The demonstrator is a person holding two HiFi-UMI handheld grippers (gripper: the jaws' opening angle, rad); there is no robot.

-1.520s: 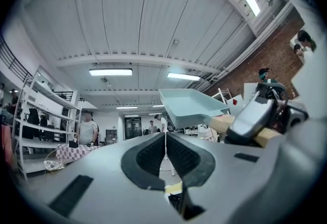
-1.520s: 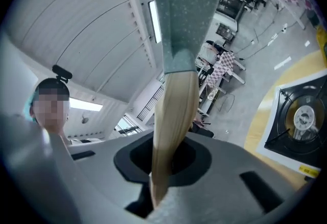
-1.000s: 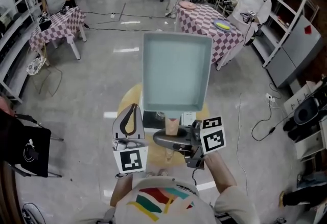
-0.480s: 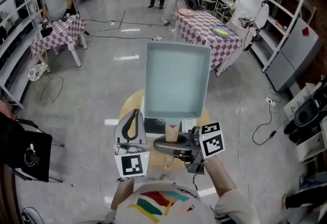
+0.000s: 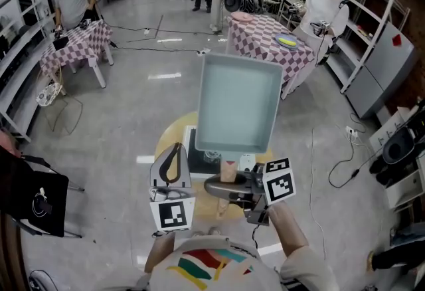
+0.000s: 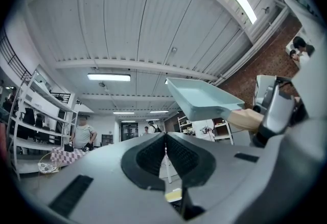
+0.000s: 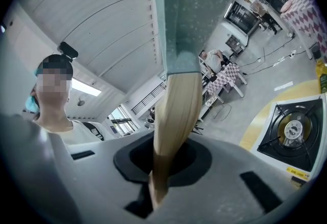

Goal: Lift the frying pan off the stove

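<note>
One frying pan (image 5: 237, 107), pinched in right gripper (image 7: 164, 159) fingers, has swung rightward; left gripper (image 6: 164, 141) fingers closed.

Glossy grey floor (image 5: 113, 123), left checked table (image 5: 74, 40), right checked table (image 5: 265, 37), white shelving (image 5: 382, 20), ceiling strip light (image 6: 108, 77).

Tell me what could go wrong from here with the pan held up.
1. The right gripper clamps only the wooden handle, with the whole frying pan sticking out beyond the jaws. It could twist or slip in that grip.
2. The stove lies below the pan, so a slip would likely drop it there.
3. The left gripper is shut and empty beside the handle, giving no support.
</note>
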